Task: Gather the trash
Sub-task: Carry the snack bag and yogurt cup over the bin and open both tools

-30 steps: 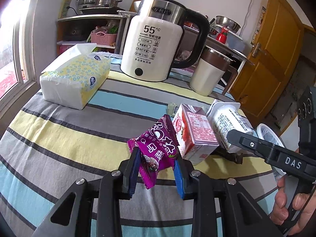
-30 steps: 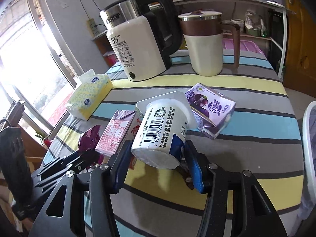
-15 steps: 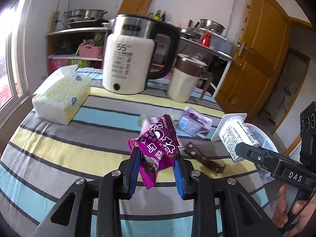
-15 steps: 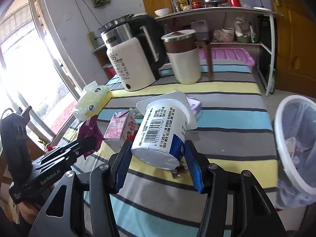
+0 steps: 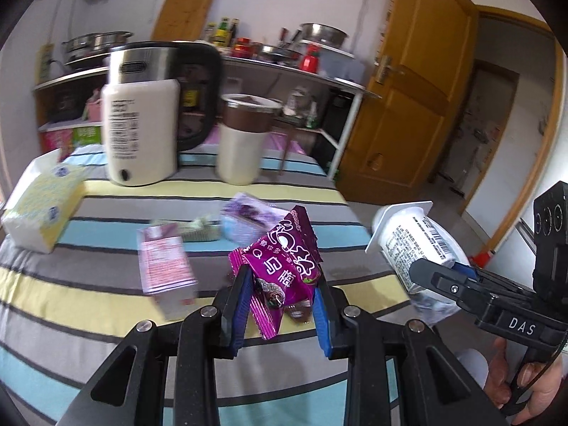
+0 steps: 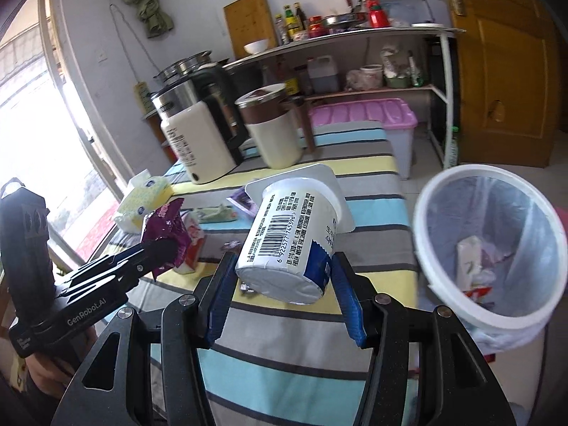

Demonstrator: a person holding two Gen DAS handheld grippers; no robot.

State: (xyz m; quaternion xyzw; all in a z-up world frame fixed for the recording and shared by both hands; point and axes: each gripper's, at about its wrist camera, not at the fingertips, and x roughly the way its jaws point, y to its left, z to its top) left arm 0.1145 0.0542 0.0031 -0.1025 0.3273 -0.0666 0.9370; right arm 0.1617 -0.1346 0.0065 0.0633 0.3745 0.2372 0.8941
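Left hand-held gripper point(image 5: 280, 305) pinching purple snack wrapper point(image 5: 284, 266), striped table point(image 5: 106, 284) beneath

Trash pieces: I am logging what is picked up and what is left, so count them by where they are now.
Held in tongs: 2 (purple snack wrapper, yogurt cup)
Lying on the table: 3 clear ones (pink carton, purple carton, greenish packet)
Total: 5

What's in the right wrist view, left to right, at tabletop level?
Left tongs shut on the purple snack wrapper → pink carton → yogurt cup held in the right tongs → white trash bin off the table's edge.
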